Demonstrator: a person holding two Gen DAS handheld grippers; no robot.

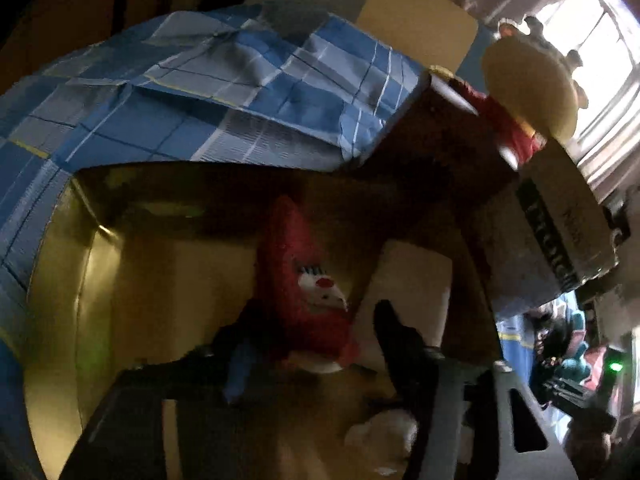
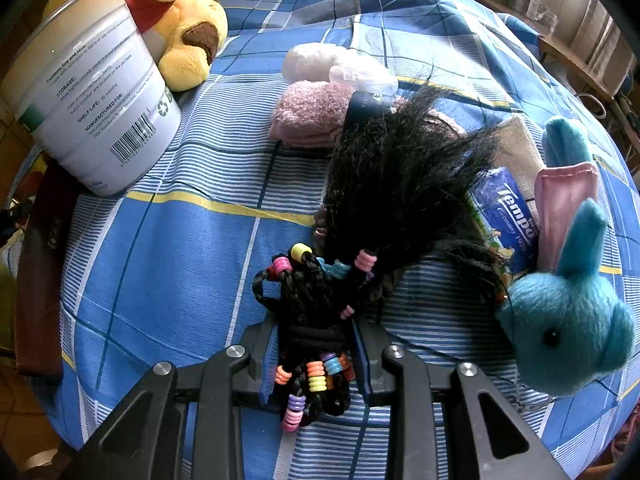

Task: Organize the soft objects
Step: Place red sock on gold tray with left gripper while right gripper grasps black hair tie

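Note:
In the right wrist view my right gripper (image 2: 314,346) is shut on a black braided hair piece (image 2: 320,296) strung with coloured beads, its loose black hair spreading over the blue checked bedspread (image 2: 160,248). A blue plush bunny (image 2: 568,328), pink fuzzy socks (image 2: 312,114) and a yellow plush bear (image 2: 188,28) lie around it. In the left wrist view my left gripper (image 1: 312,344) hangs over an open cardboard box (image 1: 60,280). A red plush toy with a white face (image 1: 304,280) sits between the fingers; the jaws look apart, and I cannot tell whether they touch it.
A white tin can (image 2: 92,92) stands at the bed's left by the bear. A Tempo tissue pack (image 2: 508,216) and a mesh pouch (image 2: 516,148) lie by the bunny. A dark brown strap (image 2: 40,276) hangs at the bed's left edge. The box sits beside the bed (image 1: 240,92).

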